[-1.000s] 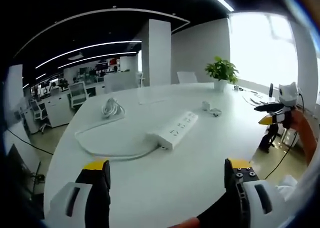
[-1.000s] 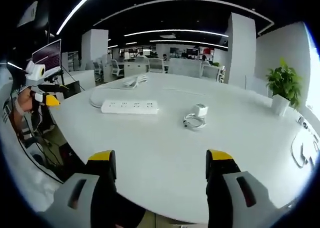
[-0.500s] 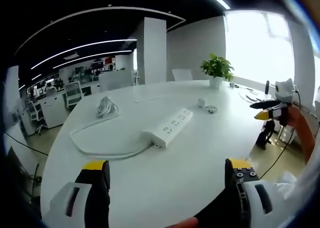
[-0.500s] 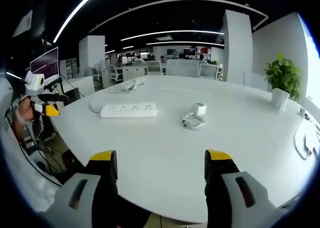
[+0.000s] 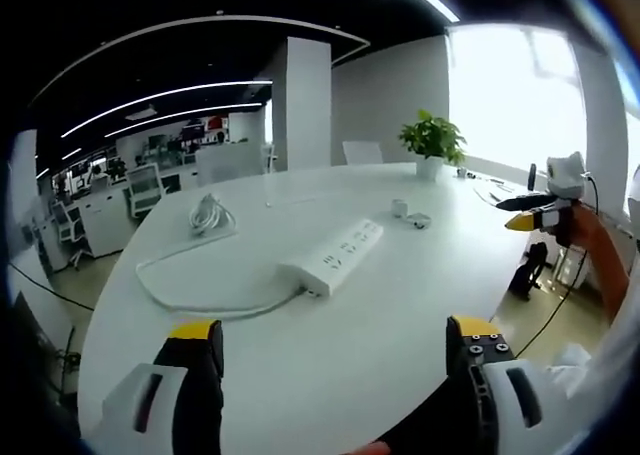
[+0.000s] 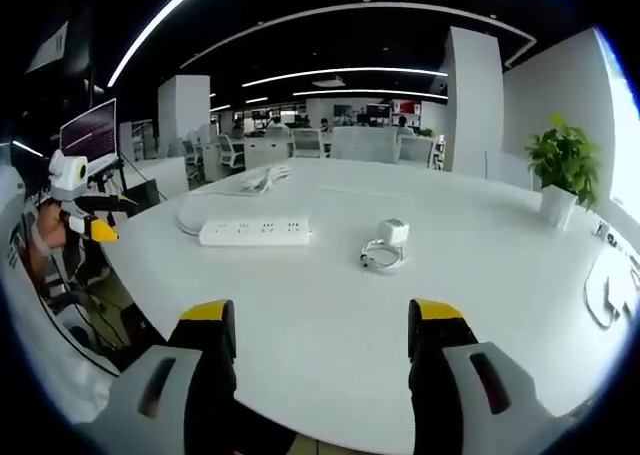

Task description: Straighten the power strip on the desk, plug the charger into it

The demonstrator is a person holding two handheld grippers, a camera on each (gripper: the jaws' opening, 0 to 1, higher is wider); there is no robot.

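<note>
Setting: open-plan office with a wide white oval desk (image 5: 330, 365); ceiling light strips and a bright window are seen beyond it.

Left gripper view, tongs: the left gripper (image 5: 335, 347) is held above the near desk edge, jaws spread wide apart with nothing between them. It is judged to be poised for an approach, no contact yet made.

Left gripper view, task things: the power strip (image 5: 335, 259) lies ahead of the jaws, slightly left of their midline, at a diagonal; its white cable (image 5: 185, 297) is looped off to the left, toward a coiled bundle (image 5: 204, 213) further off. The charger (image 5: 400, 208) sits beyond the strip, to the right, near a potted plant (image 5: 431, 140).

Left gripper view, other tongs: the right gripper (image 5: 535, 213) is seen at far right, off the desk.

Right gripper view, tongs: the right gripper (image 6: 322, 328), jaws likewise apart and empty, is aimed across the desk.

Right gripper view, task things: the power strip (image 6: 254, 233) lies ahead and left, unplugged sockets facing up; the charger (image 6: 390, 232), a small white cube with its cord (image 6: 379, 256) coiled beside it, rests ahead, well apart from the strip. The left gripper (image 6: 88, 216) is seen far left.

Stage: both steps are judged not yet begun.
</note>
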